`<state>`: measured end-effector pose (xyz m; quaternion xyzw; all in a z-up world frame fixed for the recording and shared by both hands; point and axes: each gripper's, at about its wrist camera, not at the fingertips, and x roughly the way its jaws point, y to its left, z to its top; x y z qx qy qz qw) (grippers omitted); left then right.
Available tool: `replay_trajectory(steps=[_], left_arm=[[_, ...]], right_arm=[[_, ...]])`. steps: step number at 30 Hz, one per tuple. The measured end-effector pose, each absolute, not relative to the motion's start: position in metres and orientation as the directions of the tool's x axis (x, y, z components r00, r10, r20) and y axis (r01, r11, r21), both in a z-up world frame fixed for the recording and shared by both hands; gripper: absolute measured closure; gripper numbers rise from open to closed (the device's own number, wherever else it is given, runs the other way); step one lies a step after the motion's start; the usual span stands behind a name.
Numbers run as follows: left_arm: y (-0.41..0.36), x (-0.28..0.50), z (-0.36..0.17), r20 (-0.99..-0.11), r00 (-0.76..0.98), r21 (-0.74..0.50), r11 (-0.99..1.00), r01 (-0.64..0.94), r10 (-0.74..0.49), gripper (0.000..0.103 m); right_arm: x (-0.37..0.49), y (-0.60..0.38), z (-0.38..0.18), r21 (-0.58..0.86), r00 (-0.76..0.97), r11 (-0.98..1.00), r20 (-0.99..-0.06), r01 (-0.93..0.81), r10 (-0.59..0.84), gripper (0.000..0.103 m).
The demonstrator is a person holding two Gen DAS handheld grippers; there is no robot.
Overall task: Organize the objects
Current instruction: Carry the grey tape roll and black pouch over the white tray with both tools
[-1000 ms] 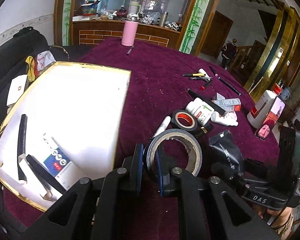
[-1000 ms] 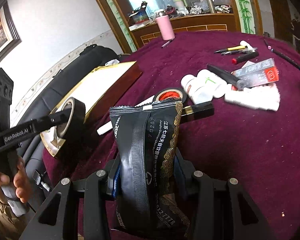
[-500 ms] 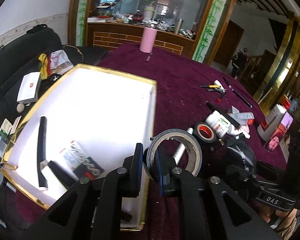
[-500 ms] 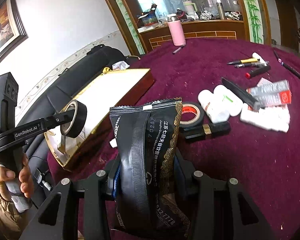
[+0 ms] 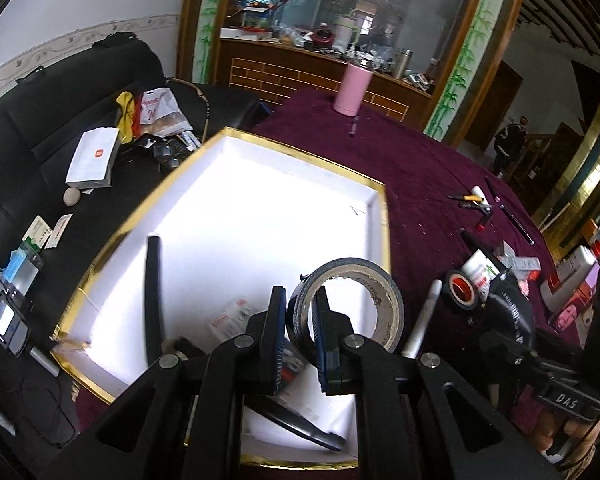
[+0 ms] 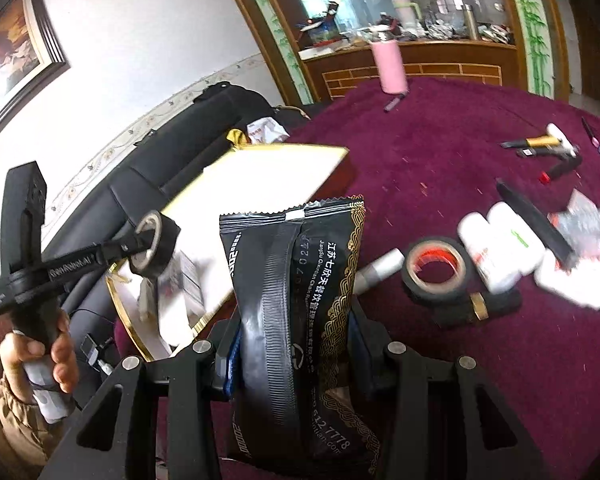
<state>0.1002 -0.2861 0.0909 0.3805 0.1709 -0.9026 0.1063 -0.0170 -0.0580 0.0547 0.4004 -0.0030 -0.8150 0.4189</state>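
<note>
left gripper [image 5: 298,336] jaws pinch the wall of the tape roll [image 5: 352,300] above the white box [image 5: 260,208], probably to drop it in, while right gripper [image 6: 296,354] jaws clamp a black packet [image 6: 300,280].

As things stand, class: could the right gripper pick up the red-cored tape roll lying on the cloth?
Probably not yet: the right gripper is shut on the black packet, though the red-cored tape roll lies unobstructed.

— Where is there room? 
— Under my left gripper [image 5: 298,336], the middle and far end of the white box [image 5: 260,208] lie bare. A black strip [image 5: 153,292] lines its left side; a packet [image 5: 230,318] and a dark tool [image 5: 300,426] crowd the near end.

— And on the cloth? 
— The stretch toward the pink cup [image 5: 352,90] is open. A tape roll [image 6: 436,270], bottles [image 6: 500,240] and pens [image 6: 540,146] block the right.
</note>
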Motion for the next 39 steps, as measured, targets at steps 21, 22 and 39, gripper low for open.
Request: replay_trajectory(steps=[21, 22, 39], left_arm=[[-0.330, 0.065, 0.091, -0.753, -0.645, -0.166, -0.911, 0.379, -0.131, 0.091], [-0.331, 0.063, 0.090, -0.756, -0.640, -0.155, -0.911, 0.382, -0.140, 0.091], [-0.364, 0.041, 0.061, -0.821, -0.546, -0.115, -0.890, 0.441, -0.165, 0.091]], right_arm=[[-0.047, -0.161, 0.070, 0.411, -0.204, -0.554, -0.640, 0.724, -0.741, 0.055], [-0.048, -0.163, 0.068, 0.410, -0.203, -0.556, -0.643, 0.723, -0.739, 0.055], [-0.070, -0.189, 0.044, 0.380, -0.185, -0.575, -0.696, 0.724, -0.693, 0.055]])
